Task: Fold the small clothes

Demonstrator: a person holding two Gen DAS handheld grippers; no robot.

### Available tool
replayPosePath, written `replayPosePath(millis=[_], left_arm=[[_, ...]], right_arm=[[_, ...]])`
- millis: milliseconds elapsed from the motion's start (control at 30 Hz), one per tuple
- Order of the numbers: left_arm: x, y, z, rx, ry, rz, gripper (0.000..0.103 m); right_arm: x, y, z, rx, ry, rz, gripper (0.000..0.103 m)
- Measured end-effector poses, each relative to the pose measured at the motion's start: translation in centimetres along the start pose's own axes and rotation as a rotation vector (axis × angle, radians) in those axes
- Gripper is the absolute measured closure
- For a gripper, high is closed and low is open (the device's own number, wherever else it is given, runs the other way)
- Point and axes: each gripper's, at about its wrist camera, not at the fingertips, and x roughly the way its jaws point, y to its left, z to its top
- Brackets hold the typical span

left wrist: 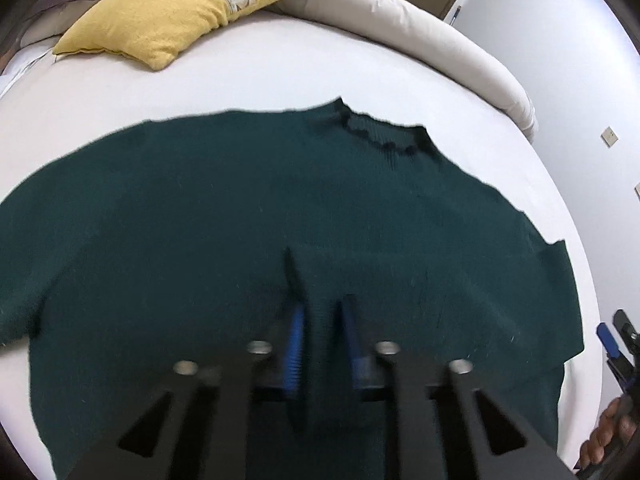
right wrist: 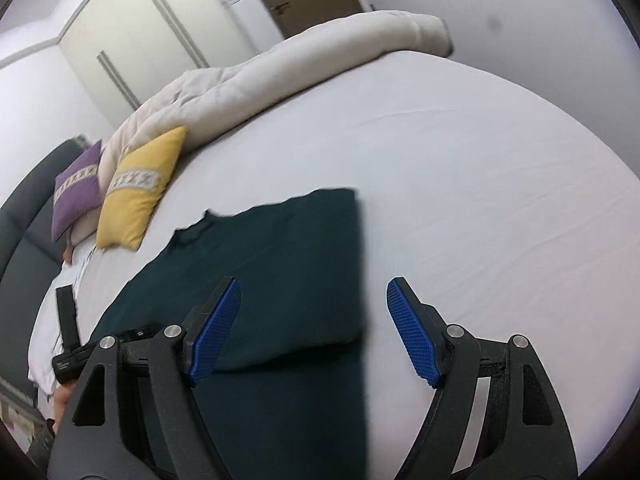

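Soft even daylight, motion blur throughout (fisheye-warped, dark-cornered edges).

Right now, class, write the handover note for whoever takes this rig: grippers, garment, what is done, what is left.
Left gripper: jaws nearly shut over the dark green sweater; whether they pinch the knit is unclear.
Right gripper: open, empty, at the sweater's right edge.
Sweater: flat on the white bed, collar far from you, its right side apparently folded in.
Left: remaining folds.

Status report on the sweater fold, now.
Left gripper nearly shut over green sweater, grip unclear. Right gripper open, empty. Sweater flat on bed. Nothing in the way.
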Motion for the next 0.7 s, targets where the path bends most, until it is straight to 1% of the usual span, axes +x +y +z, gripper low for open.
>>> replayPosePath(millis=[67,100,133,200,267,300,367,433,533,567,600,633,667,700], left_arm=[[-0.7,0.4,0.3,0.003,-0.020,-0.026,0.094],[-1.1,0.5,0.3,0.005,-0.035,-0.026,0.094],[-1.5,0.6,0.5,0.008,-0.054,-0.022,0.094],[-2.7,0.9,0.9,0.006,-0.109,-0.032,0.095],[-4.2,1.3,1.5,0.007,-0.185,-0.042,0.095],[-4.5,1.4,1.7,0.015,-0.204,-0.039,0.095],[-4.4,1.8,2.1,0.031,-0.215,-0.028,0.095],[-3.6,2.4,2.3,0.029,-0.207,-0.014,0.095],[-1.4,3.7,2.2,0.006,-0.158,-0.006,0.094],[-0.5,4.0,2.0,0.004,-0.139,0.002,0.094],[-0.1,4.2,1.7,0.002,-0.128,0.005,0.094],[0.2,4.4,1.5,-0.002,-0.127,0.001,0.094],[0.3,4.6,1.4,-0.007,-0.128,-0.007,0.094],[0.2,4.7,1.5,-0.009,-0.130,-0.011,0.094]], right_arm=[[0.9,-1.3,0.8,0.029,0.004,0.002,0.031],[1.6,-1.7,1.2,0.039,0.013,0.004,0.033],[1.4,-2.9,1.6,0.045,0.026,0.001,0.034],[2.8,-3.0,2.3,0.053,0.051,0.003,0.039],[5.2,-3.2,2.8,0.068,0.079,0.002,0.042],[5.9,-3.3,3.0,0.075,0.087,0.002,0.044],[7.5,-3.3,3.6,0.089,0.097,-0.001,0.046],[9.3,-3.2,4.0,0.095,0.108,-0.009,0.047],[11.8,-3.0,4.5,0.095,0.149,-0.036,0.047],[12.4,-2.9,4.5,0.091,0.160,-0.049,0.051],[13.0,-2.7,4.6,0.080,0.162,-0.062,0.057],[13.5,-2.4,4.7,0.055,0.164,-0.080,0.062],[14.0,-2.2,4.8,0.036,0.172,-0.091,0.076],[14.4,-2.0,4.9,0.022,0.186,-0.099,0.094]])
